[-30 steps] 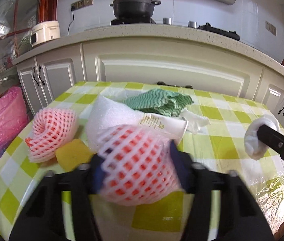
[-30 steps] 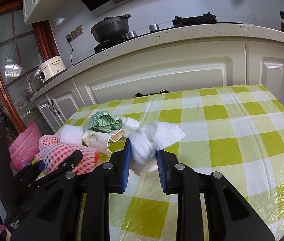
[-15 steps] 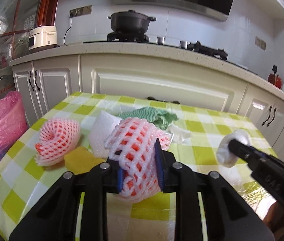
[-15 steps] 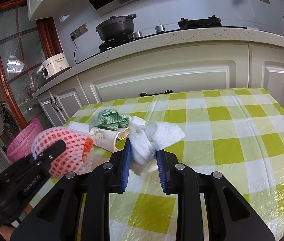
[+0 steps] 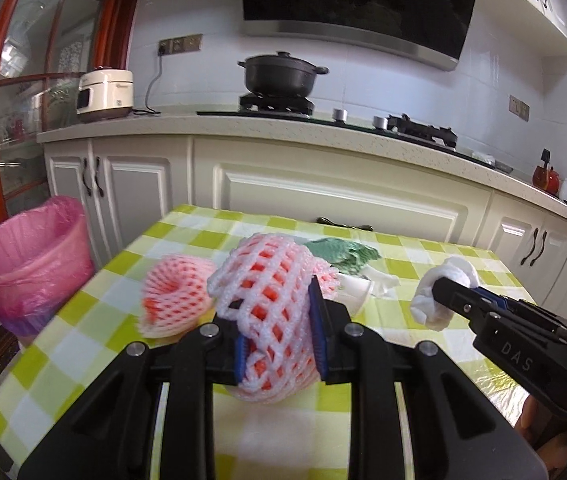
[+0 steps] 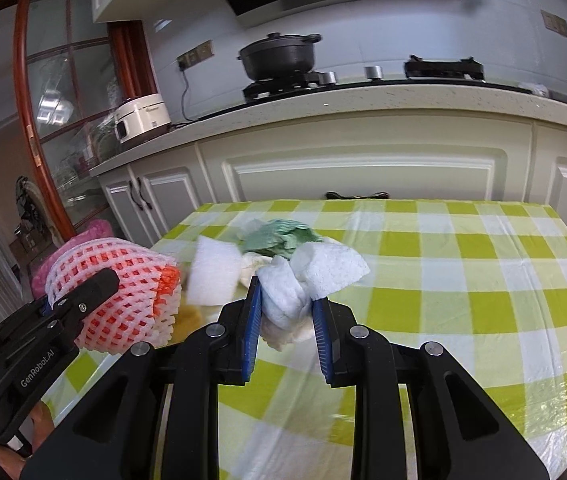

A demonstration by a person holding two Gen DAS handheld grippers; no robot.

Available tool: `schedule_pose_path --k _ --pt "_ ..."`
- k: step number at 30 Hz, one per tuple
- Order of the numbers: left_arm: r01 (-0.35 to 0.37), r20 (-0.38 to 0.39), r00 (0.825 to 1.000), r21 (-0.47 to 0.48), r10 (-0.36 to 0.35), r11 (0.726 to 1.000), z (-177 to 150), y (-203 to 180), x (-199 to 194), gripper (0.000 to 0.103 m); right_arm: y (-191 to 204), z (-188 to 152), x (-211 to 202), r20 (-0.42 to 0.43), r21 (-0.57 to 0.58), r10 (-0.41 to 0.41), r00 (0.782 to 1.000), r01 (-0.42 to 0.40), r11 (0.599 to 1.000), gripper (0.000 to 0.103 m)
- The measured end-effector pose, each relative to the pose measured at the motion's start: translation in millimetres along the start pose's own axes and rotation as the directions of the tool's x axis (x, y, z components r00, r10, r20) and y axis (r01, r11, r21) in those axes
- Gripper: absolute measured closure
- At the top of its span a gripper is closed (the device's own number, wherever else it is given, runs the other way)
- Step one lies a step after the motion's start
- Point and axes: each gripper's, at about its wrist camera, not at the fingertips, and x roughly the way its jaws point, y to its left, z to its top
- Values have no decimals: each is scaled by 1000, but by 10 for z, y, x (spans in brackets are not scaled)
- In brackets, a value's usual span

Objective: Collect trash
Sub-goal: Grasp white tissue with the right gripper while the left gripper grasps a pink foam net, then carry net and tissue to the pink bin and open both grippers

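Foam net (image 5: 273, 312) lifted since earlier, upright in left claw (image 5: 279, 338)

Two markings could be read. White letters "DAS" stood on the black body of the right gripper (image 5: 449, 292), seen from the left wrist camera. "GenRobot.AI" ran in white along the black body of the left gripper (image 6: 79, 300), seen from the right wrist camera. Small print on the front of the white rice cooker (image 5: 105, 94) was too small to read.
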Motion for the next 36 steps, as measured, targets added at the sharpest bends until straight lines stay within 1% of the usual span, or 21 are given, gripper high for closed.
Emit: schedule_pose_path --k 4,8,13,16,20,24,30,34,36 --pt "-42 31 999 -16 43 999 -2 234 -183 79 257 24 4 0 -28 46 999 -46 999 78" --pt "-90 42 995 -39 92 995 -7 520 -336 79 541 66 26 -3 -68 94 996 -94 993 78" --pt "-166 46 984 -86 170 982 -24 959 -514 79 992 107 183 -50 -122 194 980 -199 972 78" --pt "-214 53 974 -114 221 970 3 1237 -616 79 1324 104 323 -88 -158 254 963 -265 951 78" --pt "-279 44 956 -151 289 948 58 1608 -672 79 1751 134 531 -130 -212 312 941 -334 918 78" --pt "-321 40 943 -166 331 932 161 1949 -708 79 2110 255 761 -162 -222 371 914 -400 889 77" --pt "-395 35 912 -194 409 898 366 2516 -665 79 2624 461 1170 -194 -249 435 879 -473 845 77" --pt "-412 12 905 -225 425 883 472 2920 -534 79 2888 582 1463 -218 -248 472 854 -516 819 77" --pt "-418 0 902 -246 432 874 542 3120 -439 79 3015 640 1625 -232 -246 481 845 -530 812 77"
